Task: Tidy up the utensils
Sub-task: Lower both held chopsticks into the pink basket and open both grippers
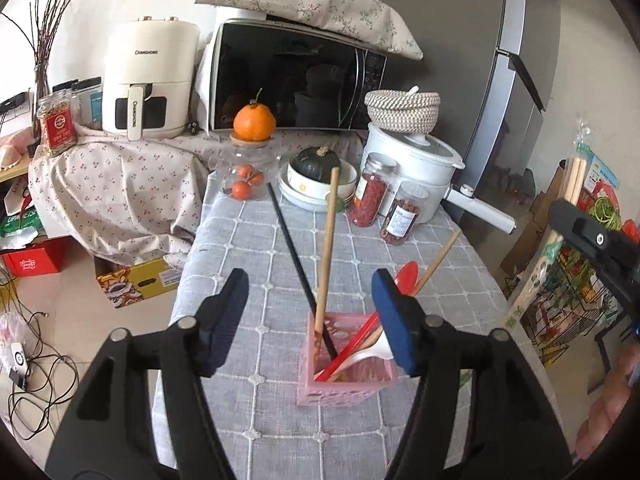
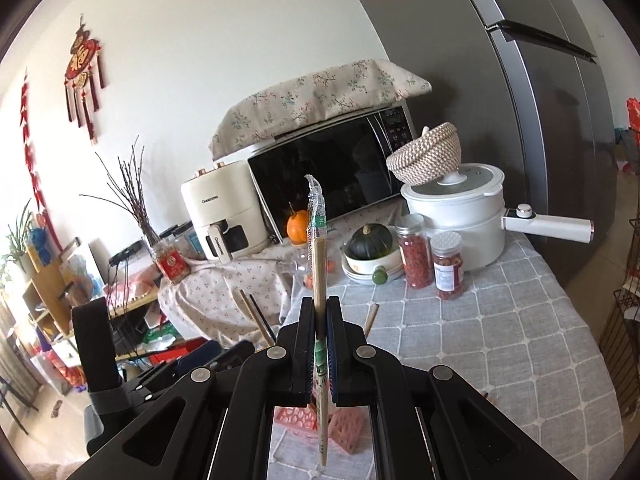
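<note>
The left gripper stood with its jaws wide apart, nothing pressed between its blue pads. The right gripper was clamped tight, pads squeezing a thin wrapped stick that rose beyond the fingertips.

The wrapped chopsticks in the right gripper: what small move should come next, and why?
Probably lower them, lower end first, into the pink holder. The right gripper is shut on the wrapped chopsticks, held upright above the holder, which already has other utensils in it. The left gripper is open with nothing between its fingers, just above the holder, so it may need to draw back first.
</note>
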### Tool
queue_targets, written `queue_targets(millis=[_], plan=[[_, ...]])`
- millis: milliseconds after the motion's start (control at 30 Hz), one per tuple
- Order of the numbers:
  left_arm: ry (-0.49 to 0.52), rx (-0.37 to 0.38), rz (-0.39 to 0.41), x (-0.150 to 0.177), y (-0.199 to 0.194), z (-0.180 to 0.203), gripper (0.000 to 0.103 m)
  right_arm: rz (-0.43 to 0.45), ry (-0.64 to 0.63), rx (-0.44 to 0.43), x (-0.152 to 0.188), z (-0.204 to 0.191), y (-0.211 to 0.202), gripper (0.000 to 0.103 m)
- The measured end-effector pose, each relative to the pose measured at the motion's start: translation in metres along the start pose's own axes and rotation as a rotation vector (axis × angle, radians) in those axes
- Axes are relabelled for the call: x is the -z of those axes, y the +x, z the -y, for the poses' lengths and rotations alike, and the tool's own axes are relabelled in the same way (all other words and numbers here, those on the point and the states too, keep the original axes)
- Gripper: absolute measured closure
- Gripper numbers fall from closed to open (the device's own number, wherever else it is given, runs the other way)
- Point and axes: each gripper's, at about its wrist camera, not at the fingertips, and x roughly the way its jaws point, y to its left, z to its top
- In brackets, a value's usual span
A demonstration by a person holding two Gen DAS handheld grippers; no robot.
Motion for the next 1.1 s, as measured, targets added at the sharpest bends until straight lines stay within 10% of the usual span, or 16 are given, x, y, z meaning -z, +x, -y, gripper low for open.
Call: queue_targets(millis=[500,933,1100], plan=[[0.061,-0.13,-0.278,0.035,0.011,-0.039,0.021,0.113,-0.041,0.046,0.02,-0.035,0.054,0.098],[0.078,-0.114,-0.298,0.037,0.009,-0.043,0.02,0.102,-0.074,0.103,0.043,-0.052,0.079,0.097],[0.074,-0.098,-0.288,0.036,0.008,-0.041,0.02,0.074,-0.042,0.071,0.04,-0.046,0.074,0.082]])
